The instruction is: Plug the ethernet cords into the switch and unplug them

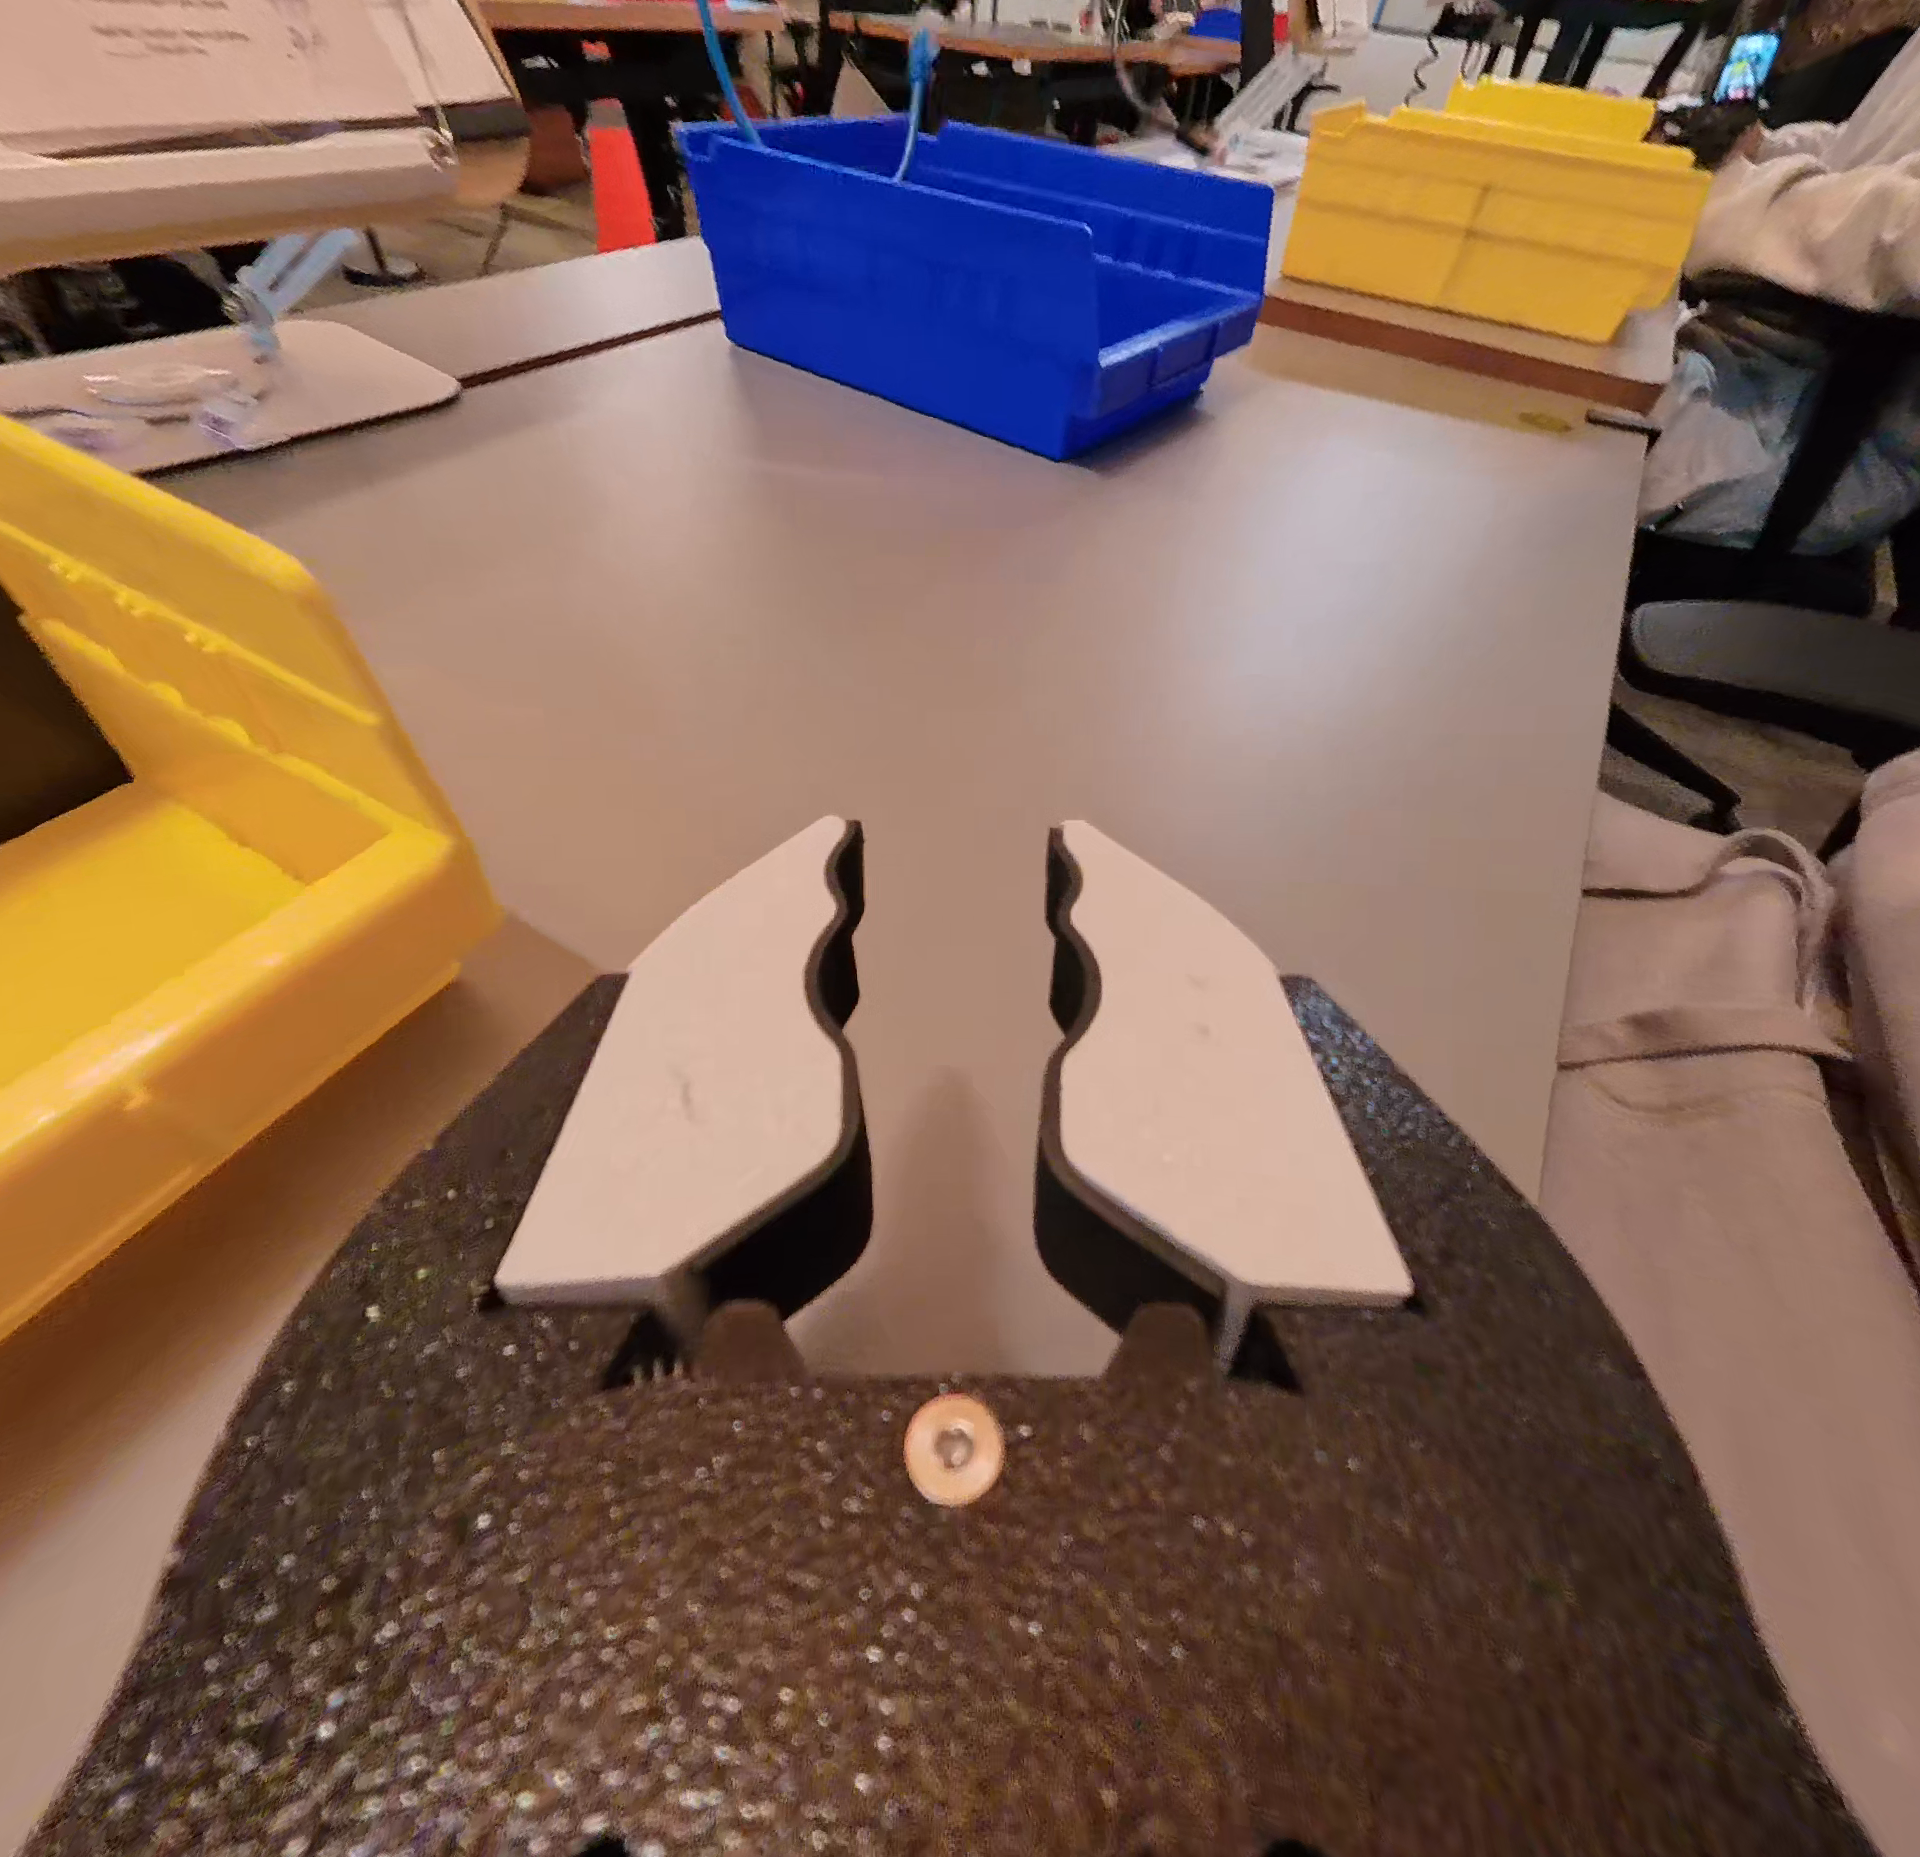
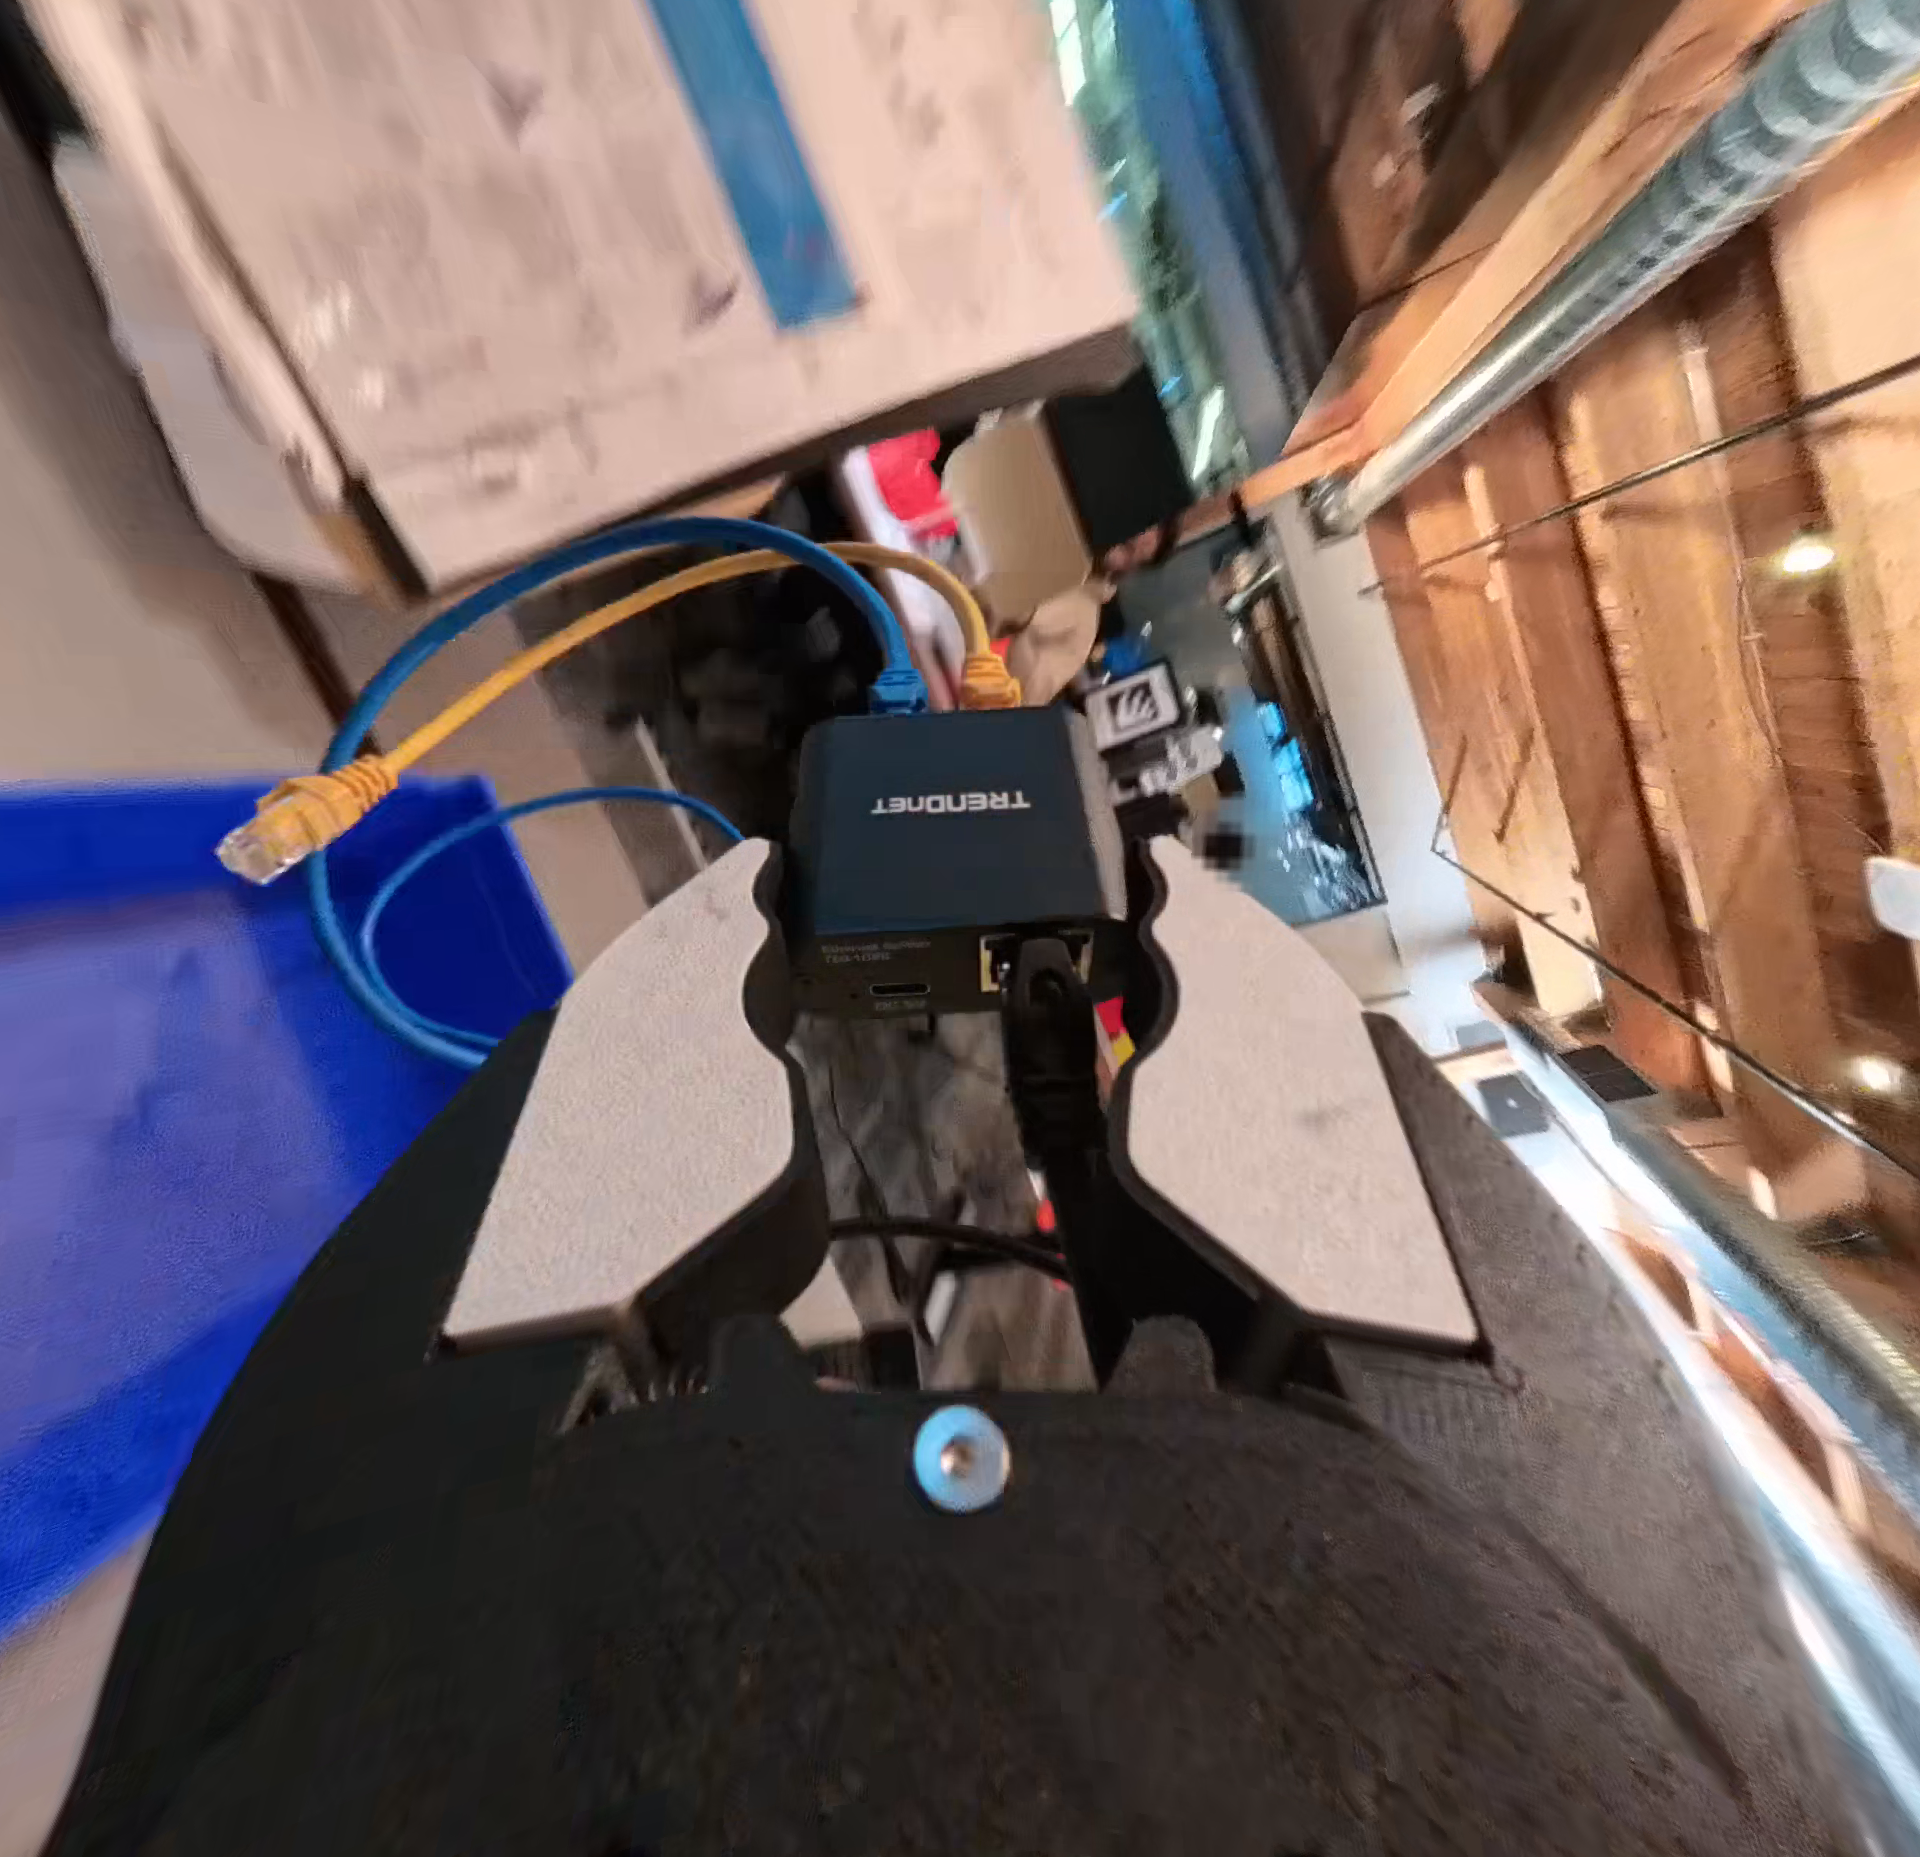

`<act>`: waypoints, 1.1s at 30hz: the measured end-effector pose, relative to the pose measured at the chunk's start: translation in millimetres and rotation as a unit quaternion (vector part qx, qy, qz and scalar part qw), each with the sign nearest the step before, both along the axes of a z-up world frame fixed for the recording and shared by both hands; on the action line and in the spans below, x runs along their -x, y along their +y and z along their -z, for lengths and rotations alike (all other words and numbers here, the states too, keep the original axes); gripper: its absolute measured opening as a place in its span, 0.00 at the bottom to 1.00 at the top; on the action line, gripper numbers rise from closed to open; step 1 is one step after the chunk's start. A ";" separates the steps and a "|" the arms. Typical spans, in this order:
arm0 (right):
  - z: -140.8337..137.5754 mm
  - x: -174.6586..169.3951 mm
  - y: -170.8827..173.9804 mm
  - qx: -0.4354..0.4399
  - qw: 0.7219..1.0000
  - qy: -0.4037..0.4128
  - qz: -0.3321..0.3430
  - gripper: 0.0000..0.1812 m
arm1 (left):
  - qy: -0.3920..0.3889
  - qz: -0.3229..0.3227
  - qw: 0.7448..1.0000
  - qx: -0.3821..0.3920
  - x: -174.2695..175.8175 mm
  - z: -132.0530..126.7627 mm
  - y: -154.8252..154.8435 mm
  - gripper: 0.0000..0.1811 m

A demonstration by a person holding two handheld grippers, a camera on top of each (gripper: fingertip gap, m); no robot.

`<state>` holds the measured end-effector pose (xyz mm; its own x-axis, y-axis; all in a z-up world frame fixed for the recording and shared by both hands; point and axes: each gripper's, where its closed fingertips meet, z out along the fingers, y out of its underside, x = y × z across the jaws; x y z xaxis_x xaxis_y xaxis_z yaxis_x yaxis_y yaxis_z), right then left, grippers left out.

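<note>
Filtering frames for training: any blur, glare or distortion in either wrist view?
Left wrist view: mostly sharp, the table shows a soft sheen, the yellow bin at the edge is slightly smeared, and wide-angle bending shows at the borders. Right wrist view: heavy motion blur on the background and blue bin, horizon strongly tilted; the switch between the tongs stays fairly crisp.

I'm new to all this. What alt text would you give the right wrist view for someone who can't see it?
The right tool grips a small black network switch in mid-air, tilted, between its two grey fingers. A blue cord and a yellow cord are plugged into its far side, a black cord into its near side; the yellow cord's other plug dangles over a blue bin.
</note>
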<state>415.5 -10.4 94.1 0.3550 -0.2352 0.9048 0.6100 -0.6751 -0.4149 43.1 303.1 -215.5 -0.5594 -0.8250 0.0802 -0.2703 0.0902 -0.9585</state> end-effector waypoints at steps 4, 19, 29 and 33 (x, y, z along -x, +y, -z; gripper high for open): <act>49.5 -8.3 15.3 0.121 0.992 0.013 0.019 0.34 | 0.033 0.035 0.999 -0.011 -1.9 9.3 -9.3 0.18; 98.6 -16.1 91.7 0.281 0.955 0.081 0.040 0.34 | 0.122 0.092 0.988 -0.008 -12.1 29.4 -23.4 0.18; 141.3 -65.9 10.9 0.069 0.975 0.183 0.105 0.34 | 0.111 0.101 0.989 0.004 -9.6 25.4 -23.7 0.16; 169.8 -60.9 -9.3 0.109 0.965 0.202 0.125 0.34 | 0.118 0.104 0.988 0.002 -9.7 27.2 -24.6 0.16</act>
